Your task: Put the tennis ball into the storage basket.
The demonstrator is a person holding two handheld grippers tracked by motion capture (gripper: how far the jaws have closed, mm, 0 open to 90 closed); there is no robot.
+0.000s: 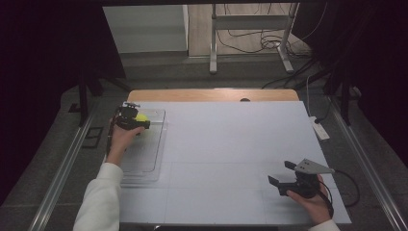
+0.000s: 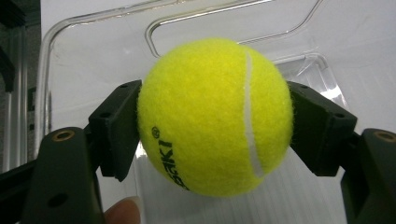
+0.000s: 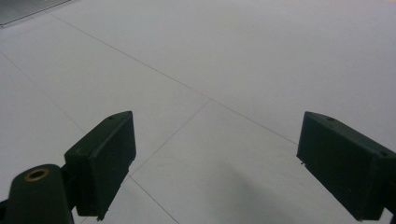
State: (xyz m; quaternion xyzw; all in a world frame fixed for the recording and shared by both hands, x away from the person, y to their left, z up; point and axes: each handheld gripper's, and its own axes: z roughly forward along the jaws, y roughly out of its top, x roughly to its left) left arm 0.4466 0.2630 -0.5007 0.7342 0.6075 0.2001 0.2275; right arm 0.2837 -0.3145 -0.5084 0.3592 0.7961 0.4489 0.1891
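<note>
The left gripper (image 2: 215, 126) pinches a ball (image 2: 215, 116) across its middle, over a clear tray (image 1: 149, 149) at the counter's (image 1: 231, 144) left. Light, springy and fuzzy, it likely grips best there. The right gripper's (image 3: 215, 158) fingers (image 3: 105, 158) are spread, empty.

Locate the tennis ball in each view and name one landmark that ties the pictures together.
High view: the tennis ball sits upper left, in the left claw above the clear tray.
Left gripper view: the ball is at centre, clamped between both black jaws.
Right gripper view: not in it.
Shared landmark: the clear tray, behind the ball in the left gripper view.
</note>
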